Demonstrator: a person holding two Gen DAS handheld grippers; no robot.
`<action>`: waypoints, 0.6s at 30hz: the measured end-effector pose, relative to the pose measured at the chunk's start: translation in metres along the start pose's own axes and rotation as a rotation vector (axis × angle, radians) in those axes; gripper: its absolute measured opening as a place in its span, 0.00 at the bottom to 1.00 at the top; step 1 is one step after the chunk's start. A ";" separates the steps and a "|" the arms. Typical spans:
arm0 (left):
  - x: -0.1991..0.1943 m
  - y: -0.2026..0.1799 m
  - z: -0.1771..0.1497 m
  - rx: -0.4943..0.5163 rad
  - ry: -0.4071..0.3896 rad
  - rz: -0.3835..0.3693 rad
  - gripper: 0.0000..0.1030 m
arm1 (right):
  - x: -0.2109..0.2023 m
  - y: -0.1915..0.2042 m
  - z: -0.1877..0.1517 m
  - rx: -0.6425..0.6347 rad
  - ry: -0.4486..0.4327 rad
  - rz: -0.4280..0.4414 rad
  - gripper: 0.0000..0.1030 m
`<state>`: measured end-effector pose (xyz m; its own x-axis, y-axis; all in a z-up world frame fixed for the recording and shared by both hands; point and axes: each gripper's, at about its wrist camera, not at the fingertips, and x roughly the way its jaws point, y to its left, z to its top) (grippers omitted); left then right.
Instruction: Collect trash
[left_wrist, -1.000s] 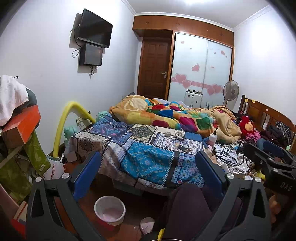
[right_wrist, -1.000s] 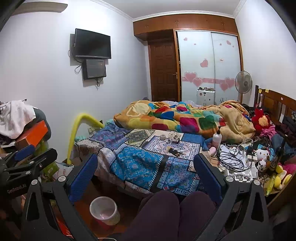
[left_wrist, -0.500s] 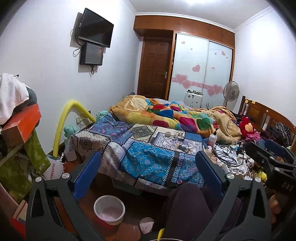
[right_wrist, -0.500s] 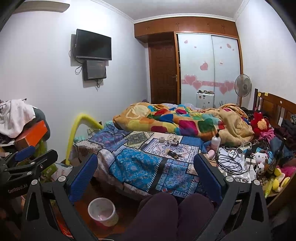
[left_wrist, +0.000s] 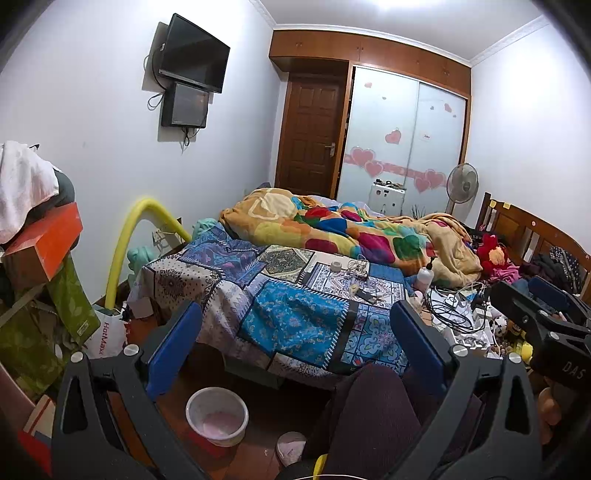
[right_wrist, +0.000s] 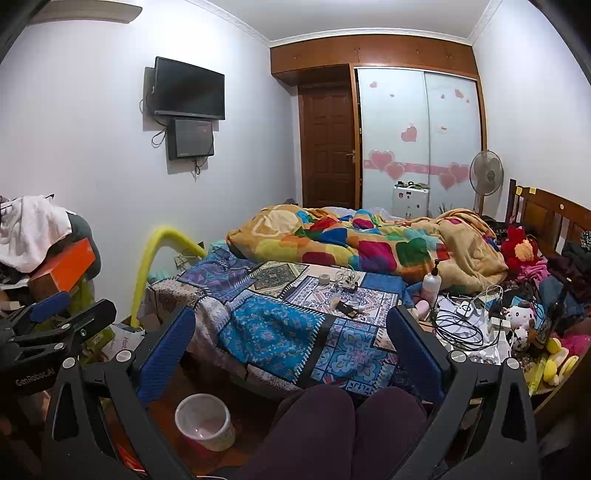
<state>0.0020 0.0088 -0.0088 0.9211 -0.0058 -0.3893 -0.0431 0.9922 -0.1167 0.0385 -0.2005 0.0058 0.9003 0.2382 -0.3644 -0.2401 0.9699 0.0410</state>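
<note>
A white waste bin with a pink liner (left_wrist: 217, 416) stands on the floor by the bed's near corner; it also shows in the right wrist view (right_wrist: 204, 421). Small litter, a tape roll (left_wrist: 336, 265) and scraps (right_wrist: 347, 306), lies on the patterned blanket (left_wrist: 295, 321). My left gripper (left_wrist: 295, 332) is open and empty, held above my knees. My right gripper (right_wrist: 291, 330) is open and empty, and also appears at the right in the left wrist view (left_wrist: 535, 314).
A crumpled colourful duvet (right_wrist: 369, 243) covers the far bed. Cables, a pump bottle (right_wrist: 431, 282) and soft toys (right_wrist: 521, 317) crowd the right side. Boxes and clothes (left_wrist: 40, 240) pile at left, with a yellow foam tube (left_wrist: 125, 251). My legs (right_wrist: 332, 432) are below.
Both grippers have drifted slightly forward and to the right; the scene is otherwise the same and both stay open.
</note>
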 end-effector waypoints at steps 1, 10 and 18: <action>0.000 -0.001 0.000 0.000 0.000 0.000 0.99 | 0.000 0.000 0.000 0.000 0.000 0.002 1.00; -0.002 -0.005 -0.003 0.005 0.000 -0.001 0.99 | 0.000 0.004 0.003 -0.007 0.002 0.004 1.00; -0.003 0.003 -0.004 -0.003 -0.002 0.002 0.99 | 0.000 0.004 0.002 -0.005 0.002 0.003 1.00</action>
<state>-0.0020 0.0116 -0.0118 0.9218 -0.0038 -0.3878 -0.0461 0.9918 -0.1191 0.0380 -0.1962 0.0078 0.8987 0.2408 -0.3665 -0.2444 0.9690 0.0374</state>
